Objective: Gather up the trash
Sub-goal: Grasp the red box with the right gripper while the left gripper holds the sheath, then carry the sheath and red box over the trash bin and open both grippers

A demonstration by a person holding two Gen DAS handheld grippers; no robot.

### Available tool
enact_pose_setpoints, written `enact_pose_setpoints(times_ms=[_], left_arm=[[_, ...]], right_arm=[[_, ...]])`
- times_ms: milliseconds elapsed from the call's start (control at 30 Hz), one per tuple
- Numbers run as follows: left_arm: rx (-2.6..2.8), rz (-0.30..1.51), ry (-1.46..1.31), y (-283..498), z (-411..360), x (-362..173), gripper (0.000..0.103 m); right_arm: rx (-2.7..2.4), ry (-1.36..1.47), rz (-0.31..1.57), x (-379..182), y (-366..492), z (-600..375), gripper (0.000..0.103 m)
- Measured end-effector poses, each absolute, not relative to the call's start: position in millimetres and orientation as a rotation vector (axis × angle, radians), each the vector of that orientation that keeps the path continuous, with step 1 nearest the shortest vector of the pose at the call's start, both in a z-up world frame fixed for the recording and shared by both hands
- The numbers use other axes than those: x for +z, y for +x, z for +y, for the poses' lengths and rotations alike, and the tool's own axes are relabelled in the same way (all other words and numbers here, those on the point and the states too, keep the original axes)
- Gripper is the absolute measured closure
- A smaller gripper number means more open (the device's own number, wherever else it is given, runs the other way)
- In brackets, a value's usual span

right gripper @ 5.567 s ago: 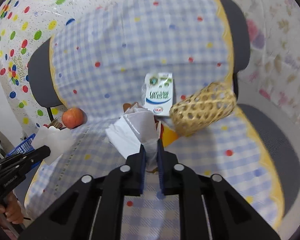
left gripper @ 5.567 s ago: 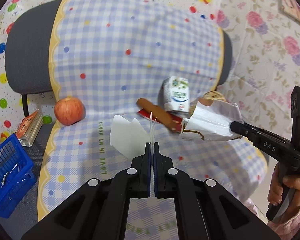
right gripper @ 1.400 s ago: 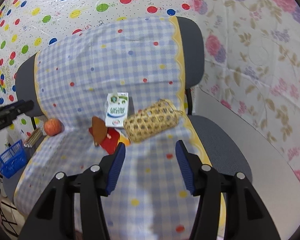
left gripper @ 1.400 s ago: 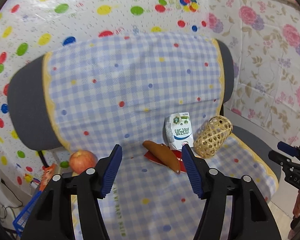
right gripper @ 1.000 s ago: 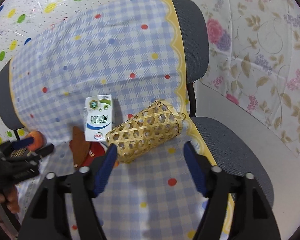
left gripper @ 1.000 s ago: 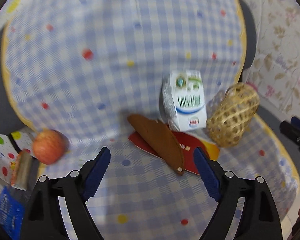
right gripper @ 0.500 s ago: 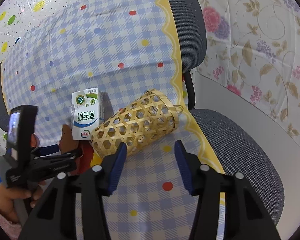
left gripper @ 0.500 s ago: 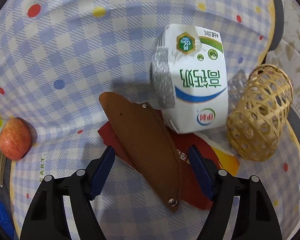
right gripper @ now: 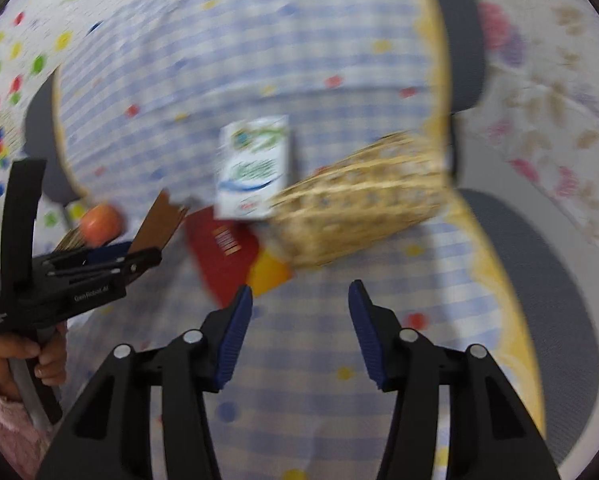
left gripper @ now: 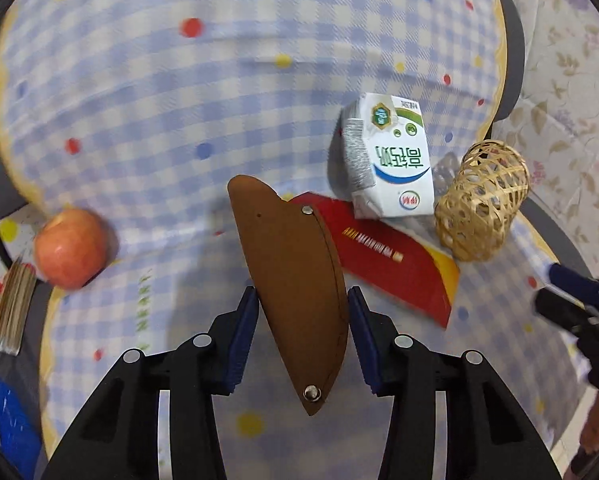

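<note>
The brown leather pouch with two metal snaps, long and pointed, sits between the blue pads of the left tool, pointed end toward the camera. Both pads touch its edges; the jaws have just been closing and now clamp the pouch. In the right wrist view the pouch projects up and forward from the left tool, which a hand in a pink sleeve grips by its handle, held low and angled down toward the seat.

Beyond the left tool's tip and to its right lies a flat red and yellow paper packet on the blue checked cloth covering the chair. Farther right, a white milk carton with green and blue print leans against the chair back, and a woven bamboo basket lying on its side touches the packet's far corner. A red apple rests well to the left of the tool.

The right tool is released, jaws apart with nothing between them after just opening wider, pointing down at the seat short of the basket. That view is blurred.
</note>
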State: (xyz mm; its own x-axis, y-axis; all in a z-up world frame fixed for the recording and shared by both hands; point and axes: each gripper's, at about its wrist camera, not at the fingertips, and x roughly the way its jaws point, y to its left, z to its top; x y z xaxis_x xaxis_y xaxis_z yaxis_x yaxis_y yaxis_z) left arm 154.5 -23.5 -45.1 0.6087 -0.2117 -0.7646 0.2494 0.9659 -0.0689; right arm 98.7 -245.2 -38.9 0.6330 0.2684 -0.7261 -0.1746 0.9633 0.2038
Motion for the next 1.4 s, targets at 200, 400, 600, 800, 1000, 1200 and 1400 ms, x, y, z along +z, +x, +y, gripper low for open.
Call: enact_pose_setpoints(times_ms=[200,400,600,800,1000,1200,1400], left_arm=[[-0.254,0.853,0.017,140.8,-0.2,-38.0,0.057],[-0.247,0.832,-0.025,142.4,13.5,-31.0,0.057],[-0.253,0.834,-0.037,145.0,14.7,-34.6,0.057],[-0.267,0.847,-0.045,139.8,14.6,-40.6,0.057],[-0.268,0.846,-0.045,131.3,14.6,-40.1,0.057],[-0.278,0.854,-0.043,110.6,16.3,-36.9,0.057],[-0.315,0.853,-0.039,75.3,12.1,-34.9,0.057]], right_arm=[[0.388,0.088,0.877,-46.8,128.8,-207.8,0.035],[0.384,0.058,0.903,-57.2,164.9,-181.9,0.033],[0.292,0.009,0.927,-70.0,195.1,-175.4,0.023],[0.344,0.123,1.024,-90.3,212.3,-189.7,0.013],[0.387,-0.003,1.025,-89.4,185.4,-176.7,0.021],[0.377,-0.016,1.061,-80.5,140.6,-175.6,0.025],[0.360,-0.003,1.064,-73.3,60.1,-184.7,0.024]])
